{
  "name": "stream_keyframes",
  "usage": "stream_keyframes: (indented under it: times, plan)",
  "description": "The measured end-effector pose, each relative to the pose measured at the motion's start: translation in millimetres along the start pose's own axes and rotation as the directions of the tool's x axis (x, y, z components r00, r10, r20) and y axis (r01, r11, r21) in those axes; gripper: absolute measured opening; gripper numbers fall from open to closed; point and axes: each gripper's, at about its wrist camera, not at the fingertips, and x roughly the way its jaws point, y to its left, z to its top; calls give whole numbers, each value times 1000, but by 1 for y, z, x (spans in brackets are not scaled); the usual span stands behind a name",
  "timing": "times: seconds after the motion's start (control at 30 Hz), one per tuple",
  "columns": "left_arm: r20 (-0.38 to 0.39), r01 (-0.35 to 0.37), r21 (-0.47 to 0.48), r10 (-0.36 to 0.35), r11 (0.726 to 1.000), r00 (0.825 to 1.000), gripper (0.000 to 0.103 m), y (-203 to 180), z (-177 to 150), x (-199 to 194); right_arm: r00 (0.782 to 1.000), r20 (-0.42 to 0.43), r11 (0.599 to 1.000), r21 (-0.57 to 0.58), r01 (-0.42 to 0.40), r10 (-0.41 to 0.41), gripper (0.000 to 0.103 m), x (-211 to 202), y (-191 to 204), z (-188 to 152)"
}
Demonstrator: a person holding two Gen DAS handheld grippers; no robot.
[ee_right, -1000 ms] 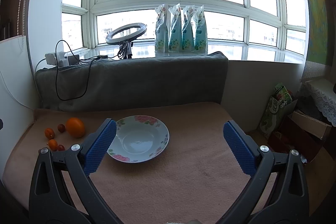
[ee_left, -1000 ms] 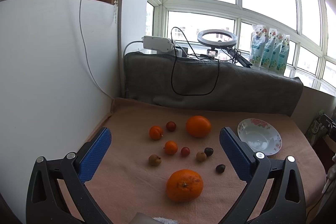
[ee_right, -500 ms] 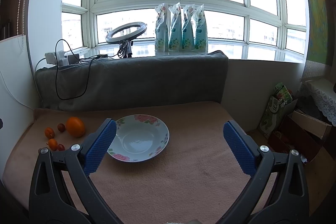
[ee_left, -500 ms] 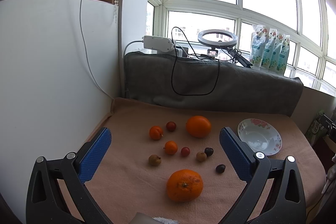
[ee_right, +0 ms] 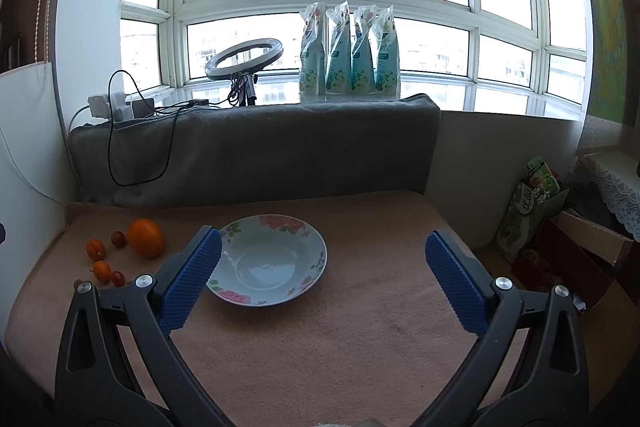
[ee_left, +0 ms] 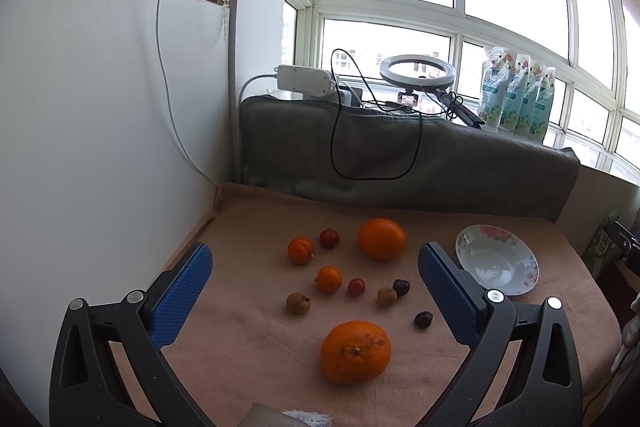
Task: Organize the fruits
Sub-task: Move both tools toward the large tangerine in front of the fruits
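Left gripper [ee_left: 314, 281] and right gripper [ee_right: 322, 277], both spread wide, hover over scattered fruit; floral bowl [ee_right: 310, 243] at two o'clock of large orange [ee_left: 355, 351].

fruits [ee_left: 348, 283] left on cloth [ee_right: 360, 339] | bowl [ee_right: 268, 261] right of them | blanket [ee_right: 256, 151] behind

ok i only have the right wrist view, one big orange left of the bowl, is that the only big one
Observer: No. The left wrist view shows a second big orange, nearer that camera.
Operator: any fruit hidden behind my left finger
Observer: Yes, two dark fruits: one touching a tan fruit, another lying alone, both on the cloth short of the bowl.
Operator: left tongs holding anything
Observer: No, the left tongs are open and empty above the fruit.
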Motion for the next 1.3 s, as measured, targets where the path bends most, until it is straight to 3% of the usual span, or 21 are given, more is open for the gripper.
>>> stream_keyframes:
  times: [0.4, 0.63, 0.8, 1.03, 1.23, 1.3]
  plan:
    - [-40, 7, -43, -9, 999, 999, 102, 19, -7, 1, 996, -55, 997, -16, -77, 76, 103, 11, 15, -7]
    - [-97, 30, -75, -37, 997, 995, 102, 30, -20, 8, 968, -147, 977, -30, -211, 204, 103, 28, 40, -17]
    - [-145, 61, -101, -76, 993, 987, 102, 34, -32, 15, 922, -221, 945, 2, -327, 319, 103, 41, 55, -25]
    - [-227, 127, -162, -162, 979, 960, 97, 35, -53, 28, 844, -310, 894, 43, -447, 437, 103, 59, 76, -34]
    - [-273, 172, -214, -228, 962, 935, 90, 35, -68, 38, 757, -379, 835, 85, -544, 532, 95, 72, 98, -41]
    - [-285, 195, -244, -262, 950, 922, 88, 36, -72, 41, 719, -404, 809, 107, -577, 566, 95, 76, 106, -43]
